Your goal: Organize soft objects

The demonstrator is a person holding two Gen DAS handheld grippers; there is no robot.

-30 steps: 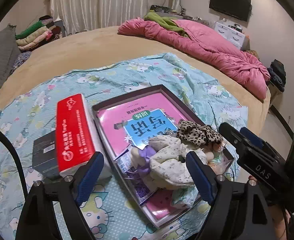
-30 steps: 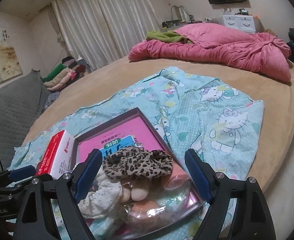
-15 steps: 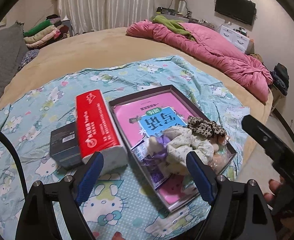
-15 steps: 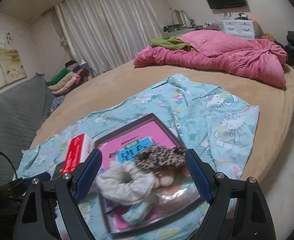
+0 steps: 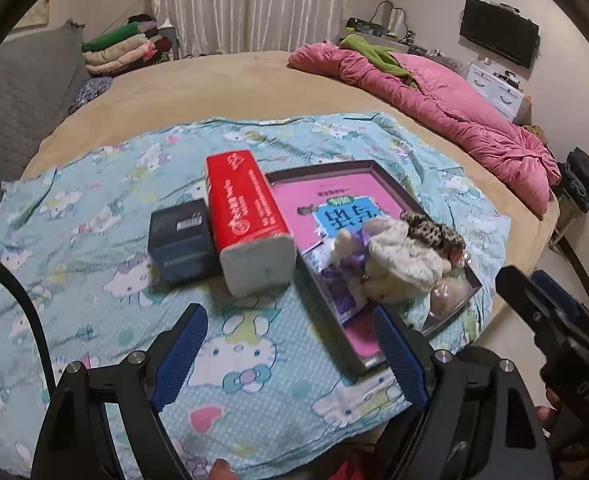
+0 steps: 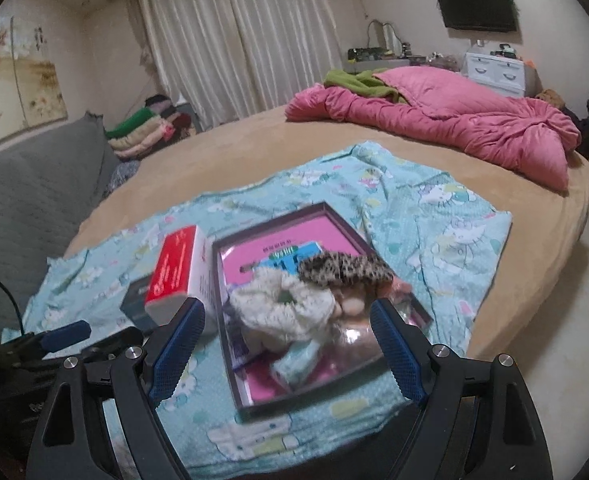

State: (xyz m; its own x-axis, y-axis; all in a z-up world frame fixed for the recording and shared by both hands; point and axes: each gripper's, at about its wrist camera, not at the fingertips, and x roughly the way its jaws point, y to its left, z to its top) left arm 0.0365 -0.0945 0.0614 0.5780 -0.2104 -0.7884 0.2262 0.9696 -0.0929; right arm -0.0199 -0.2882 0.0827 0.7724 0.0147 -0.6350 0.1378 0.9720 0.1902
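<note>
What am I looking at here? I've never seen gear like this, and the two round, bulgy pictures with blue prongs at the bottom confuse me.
There is no robot: a person holds a two-fingered claw in each hand, each carrying a wide-angle camera looking along its fingers. One picture comes from the left claw, the other from the right claw. Both are open and hold nothing. On the bed's cartoon-cat sheet lie a red tissue pack, a dark box, and a tray holding a pink book, a cream scrunchie and a leopard scrunchie.
</note>
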